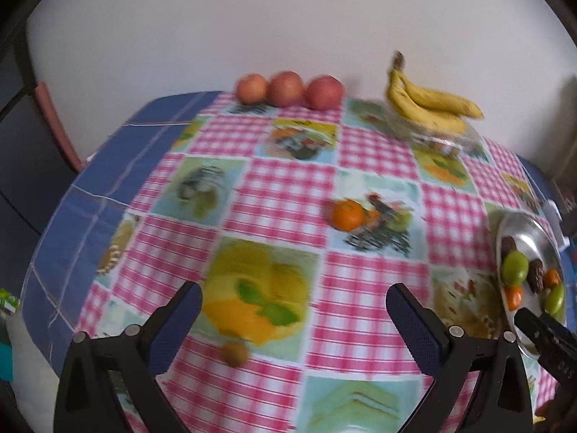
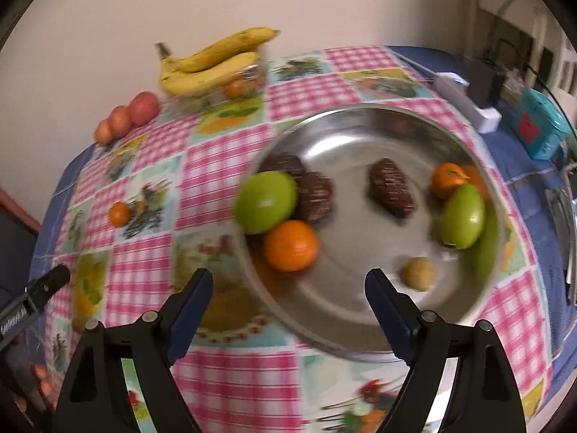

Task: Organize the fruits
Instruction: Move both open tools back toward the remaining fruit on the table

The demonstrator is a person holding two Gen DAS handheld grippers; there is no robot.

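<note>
My left gripper [image 1: 294, 301] is open and empty above the tablecloth; a small brown fruit [image 1: 234, 353] lies just below its left finger. A loose orange [image 1: 347, 214] sits mid-table. Three red apples [image 1: 287, 88] line the far edge. Bananas [image 1: 429, 104] rest on a clear bowl. My right gripper [image 2: 288, 288] is open and empty over the near rim of a steel plate [image 2: 346, 137]. The plate holds two green fruits [image 2: 267, 202], oranges [image 2: 290, 245], dark brown fruits [image 2: 391, 187] and a small tan fruit [image 2: 418, 273].
The table has a pink checked cloth over blue fabric [image 1: 119, 151] and stands against a white wall. A white box [image 2: 465, 103] and a teal object [image 2: 541, 128] sit at the far right. The left gripper's body [image 2: 32, 299] shows at the left edge.
</note>
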